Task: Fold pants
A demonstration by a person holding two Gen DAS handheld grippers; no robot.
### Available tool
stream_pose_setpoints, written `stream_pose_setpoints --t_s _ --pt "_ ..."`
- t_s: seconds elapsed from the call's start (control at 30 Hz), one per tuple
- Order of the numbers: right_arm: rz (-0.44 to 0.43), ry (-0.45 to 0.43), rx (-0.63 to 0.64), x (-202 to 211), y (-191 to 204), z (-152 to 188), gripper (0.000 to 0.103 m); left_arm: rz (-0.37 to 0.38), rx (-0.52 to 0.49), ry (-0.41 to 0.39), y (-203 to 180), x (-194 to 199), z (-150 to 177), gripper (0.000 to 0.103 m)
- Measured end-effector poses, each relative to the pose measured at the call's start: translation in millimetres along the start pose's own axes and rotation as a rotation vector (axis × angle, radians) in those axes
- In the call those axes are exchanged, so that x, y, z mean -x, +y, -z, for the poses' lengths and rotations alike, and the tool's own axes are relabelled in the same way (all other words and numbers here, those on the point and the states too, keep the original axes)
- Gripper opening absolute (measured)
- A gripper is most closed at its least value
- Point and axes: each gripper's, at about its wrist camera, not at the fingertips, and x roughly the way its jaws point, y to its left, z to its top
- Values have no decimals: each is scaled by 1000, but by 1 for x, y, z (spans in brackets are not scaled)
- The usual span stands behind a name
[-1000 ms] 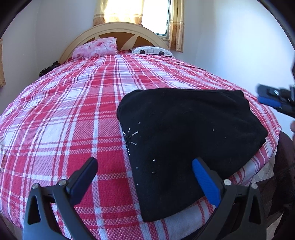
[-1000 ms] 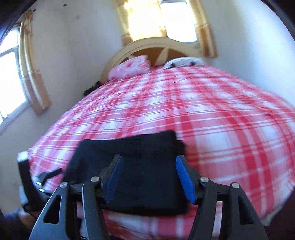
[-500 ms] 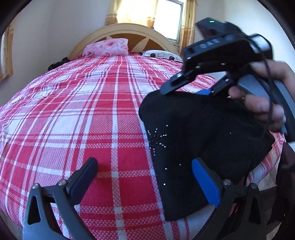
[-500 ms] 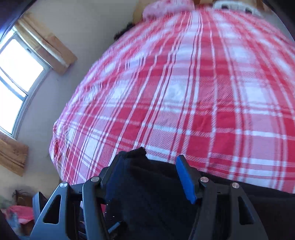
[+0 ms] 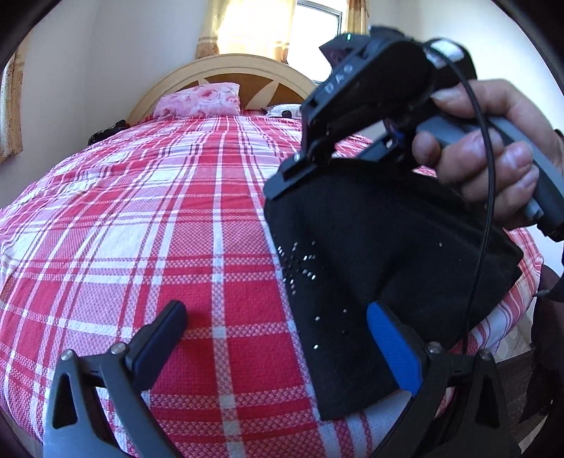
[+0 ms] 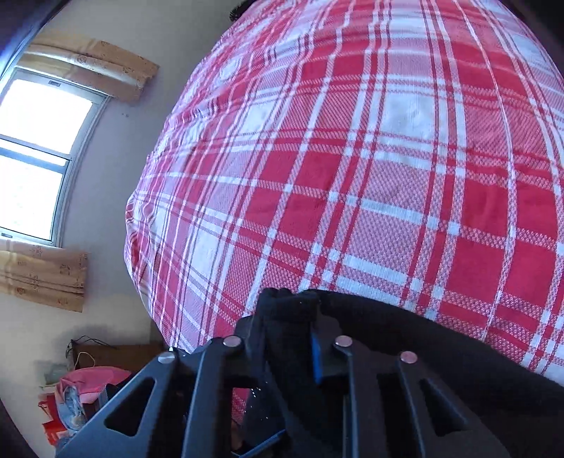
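The folded black pants (image 5: 380, 267) lay on a red-and-white plaid bedspread (image 5: 176, 229) at the right of the left wrist view, their lower corner reaching the bed's edge near the bottom of the frame. Small shiny studs (image 5: 299, 264) dotted the cloth near its left fold. In the upper right of that frame, a hand (image 5: 493, 141) held the right gripper (image 5: 282, 183), whose tip met the upper left corner of the pants. In the right wrist view, at lower centre, the right gripper (image 6: 289, 338) had its fingers drawn close together and pinched a bunched corner of the pants (image 6: 289, 306), with the rest of the dark cloth spreading to the lower right. The left gripper (image 5: 278, 324), at the bottom of its own view, stood with fingers spread wide, its dark pad (image 5: 162, 327) over the bedspread and its blue pad (image 5: 391, 348) over the pants, holding nothing. A pink floral pillow (image 5: 201, 100) lay against a curved wooden headboard (image 5: 225, 67) at upper centre, beneath a bright window (image 5: 317, 17). A second window (image 6: 38, 155) with tan curtains filled the left of the right wrist view.
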Motion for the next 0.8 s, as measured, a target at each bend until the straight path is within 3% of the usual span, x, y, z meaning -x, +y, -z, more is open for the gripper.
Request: stream_pose_setpoints --t_s 0.17,0.33,0.37,0.43,0.57,0.63,0.7,0.8 --pt "104 -127 95 11 15 0 14 -11 -11 5 -3 0 1 103" --pt "195 -104 131 -10 -1 -6 17 -2 0 -5 -1 2 1 103" --pt "185 -111 128 -8 -4 -7 21 2 3 -6 0 2 1 103" --pt "179 -165 112 10 -7 -5 39 7 10 -3 2 4 1 103" --pt "154 -349 96 69 -7 20 41 -6 53 -25 6 14 -4 103" --pt "83 -412 84 92 -7 43 41 0 59 -45 4 18 -7 103" --pt "-1 -408 121 94 -1 64 41 3 46 -38 1 17 -7 103" --pt "-28 -338 189 70 5 83 42 -6 10 -6 -9 11 -3 103"
